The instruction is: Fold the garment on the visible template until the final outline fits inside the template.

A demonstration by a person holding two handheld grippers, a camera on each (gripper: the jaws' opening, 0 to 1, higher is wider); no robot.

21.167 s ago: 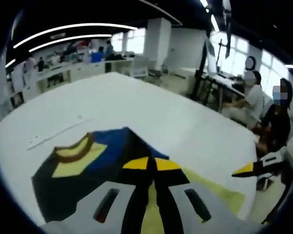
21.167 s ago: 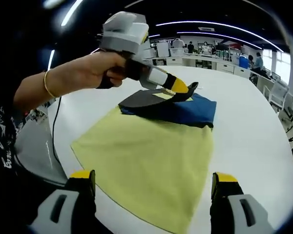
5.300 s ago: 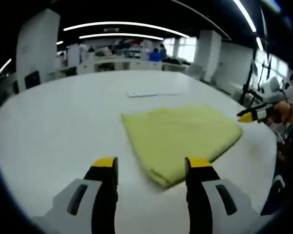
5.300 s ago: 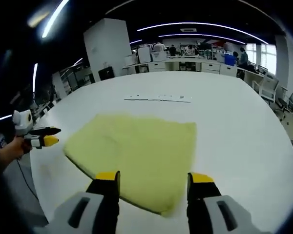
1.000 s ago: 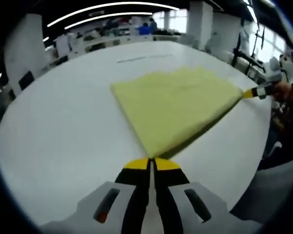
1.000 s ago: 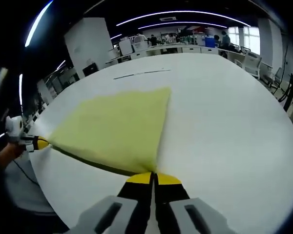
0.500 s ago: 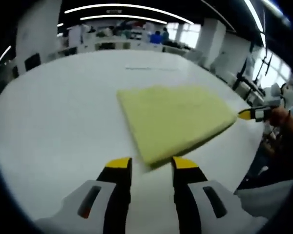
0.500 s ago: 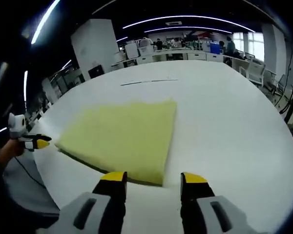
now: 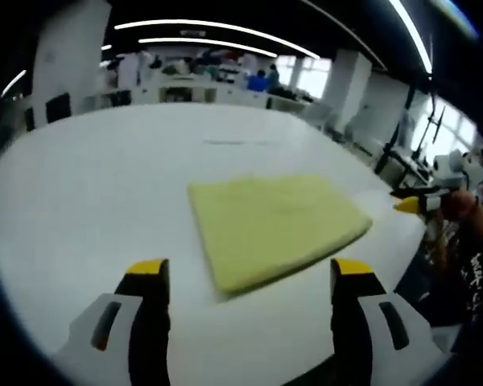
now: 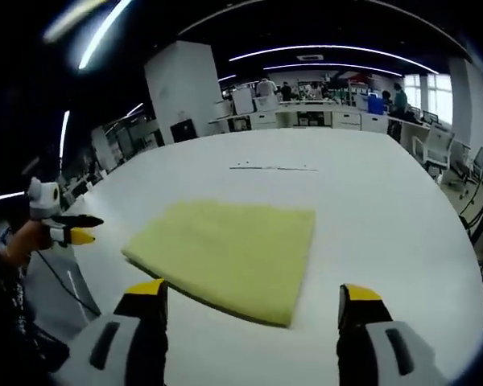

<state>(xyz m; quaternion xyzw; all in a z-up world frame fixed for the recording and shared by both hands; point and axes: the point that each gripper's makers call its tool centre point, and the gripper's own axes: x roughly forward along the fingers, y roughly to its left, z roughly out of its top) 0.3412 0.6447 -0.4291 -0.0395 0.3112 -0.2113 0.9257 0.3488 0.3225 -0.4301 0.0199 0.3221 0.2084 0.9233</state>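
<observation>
Folded garment flat on table, both grippers clear of it – main risk is misjudging the outline fit

Garment (image 9: 275, 225) is a yellow rectangle lying flat near the front-middle of the white table (image 9: 80, 185); near edge looks thick, so several layers stacked. Left gripper (image 9: 245, 277) hangs just short of the near corner, jaws wide apart, nothing between them. Right gripper (image 10: 252, 301) the same, jaws apart, nothing held, above its own near edge. No template border that I can make out around the cloth, only a thin line (image 10: 272, 167) further back on the table, so can't confirm fit from here. Risks, my read: calling it done with an edge overhanging; a thick layered edge springing open; a re-grab pinching only the top layer and dragging the stack out of square
</observation>
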